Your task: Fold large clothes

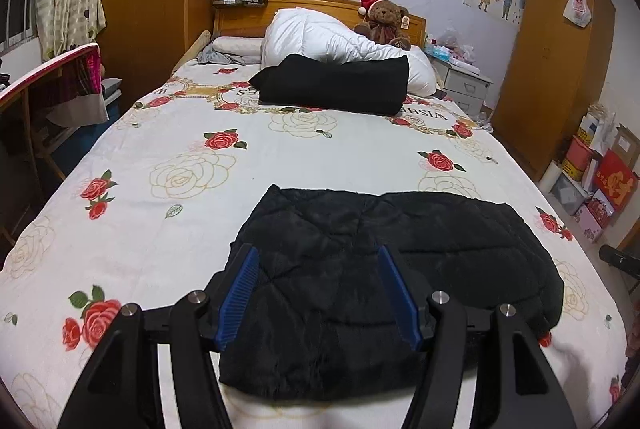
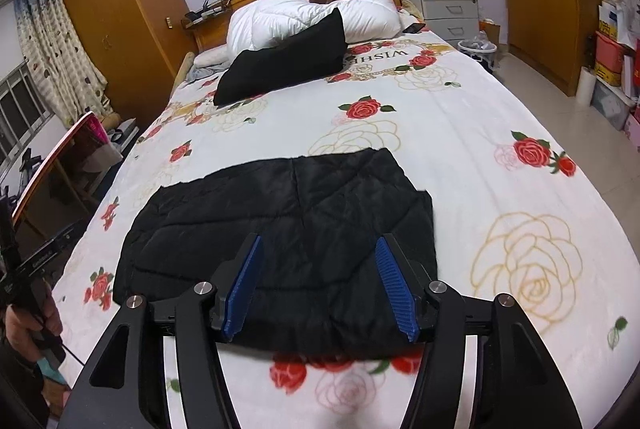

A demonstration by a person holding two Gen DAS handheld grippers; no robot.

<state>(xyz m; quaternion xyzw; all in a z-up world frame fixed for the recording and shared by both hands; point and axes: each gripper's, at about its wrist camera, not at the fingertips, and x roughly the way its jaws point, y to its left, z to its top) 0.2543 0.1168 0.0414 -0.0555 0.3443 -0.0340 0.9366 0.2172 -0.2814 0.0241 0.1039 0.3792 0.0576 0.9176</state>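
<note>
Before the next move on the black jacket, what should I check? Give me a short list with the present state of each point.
1. Left gripper open and empty: ok.
2. Right gripper open and empty: ok.
3. Black quilted jacket folded, lying flat on the floral bedsheet: ok.
4. Jacket edges neatly aligned: cannot tell, the near edge is partly hidden by the grippers.
5. Black folded cloth near the white duvet lies apart from the jacket: ok.

Matt black quilted cloth jacket (image 1: 384, 281) on soft, fleecy rose-print bedspread (image 1: 224, 173) (glossy wooden headboard (image 1: 240, 17) behind)
</note>
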